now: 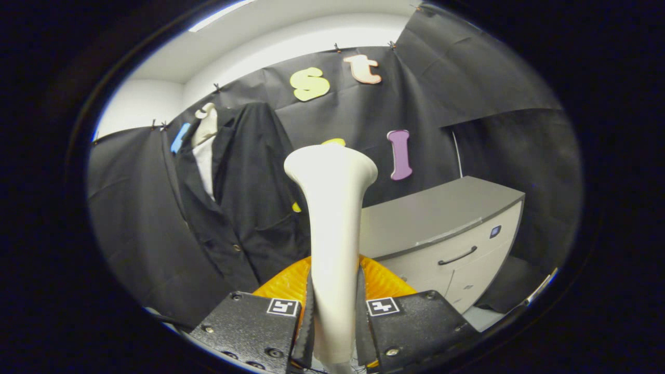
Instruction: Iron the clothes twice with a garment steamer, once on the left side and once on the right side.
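1. Clothes: dark coat (244,197) hung on a pale mannequin (206,124), left of the jaws.
2. Garment steamer (332,228) stood upright between the gripper (334,317) fingers; jaws closed against its handle.
3. Grey cabinet (441,228) stood to the right, beyond.

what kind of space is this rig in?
Looks like a staged recording booth, not a home: black cloth walls, a dark coat hung on a mannequin, a grey drawer cabinet. The tongs are shut on the white garment steamer.
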The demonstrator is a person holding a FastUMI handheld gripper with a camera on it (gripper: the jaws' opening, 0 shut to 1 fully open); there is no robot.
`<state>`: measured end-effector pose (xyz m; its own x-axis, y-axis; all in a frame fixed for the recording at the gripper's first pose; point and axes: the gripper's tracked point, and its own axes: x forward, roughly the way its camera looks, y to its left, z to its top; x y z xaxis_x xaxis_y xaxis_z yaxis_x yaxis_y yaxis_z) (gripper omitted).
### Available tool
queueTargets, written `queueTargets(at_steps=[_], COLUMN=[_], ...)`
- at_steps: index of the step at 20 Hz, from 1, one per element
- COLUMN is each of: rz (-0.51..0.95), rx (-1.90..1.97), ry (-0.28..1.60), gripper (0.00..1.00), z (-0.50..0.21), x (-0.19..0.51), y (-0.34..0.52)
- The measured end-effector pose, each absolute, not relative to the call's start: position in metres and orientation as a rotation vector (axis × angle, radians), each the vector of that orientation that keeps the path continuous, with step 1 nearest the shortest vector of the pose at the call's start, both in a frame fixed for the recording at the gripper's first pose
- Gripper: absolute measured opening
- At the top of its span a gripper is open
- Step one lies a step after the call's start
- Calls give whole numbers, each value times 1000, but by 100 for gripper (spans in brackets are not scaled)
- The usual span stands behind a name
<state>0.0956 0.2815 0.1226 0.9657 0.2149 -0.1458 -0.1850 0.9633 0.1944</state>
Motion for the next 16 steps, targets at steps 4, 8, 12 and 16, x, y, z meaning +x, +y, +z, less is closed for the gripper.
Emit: queueTargets(at_steps=[4, 8, 12, 16], rz=[268, 315, 343, 375], rx=[159, 141, 118, 95], ry=[151, 127, 81, 36], gripper=[34, 34, 34, 34], z=[129, 146, 168, 183], x=[70, 63, 69, 89], y=[322, 355, 377, 399])
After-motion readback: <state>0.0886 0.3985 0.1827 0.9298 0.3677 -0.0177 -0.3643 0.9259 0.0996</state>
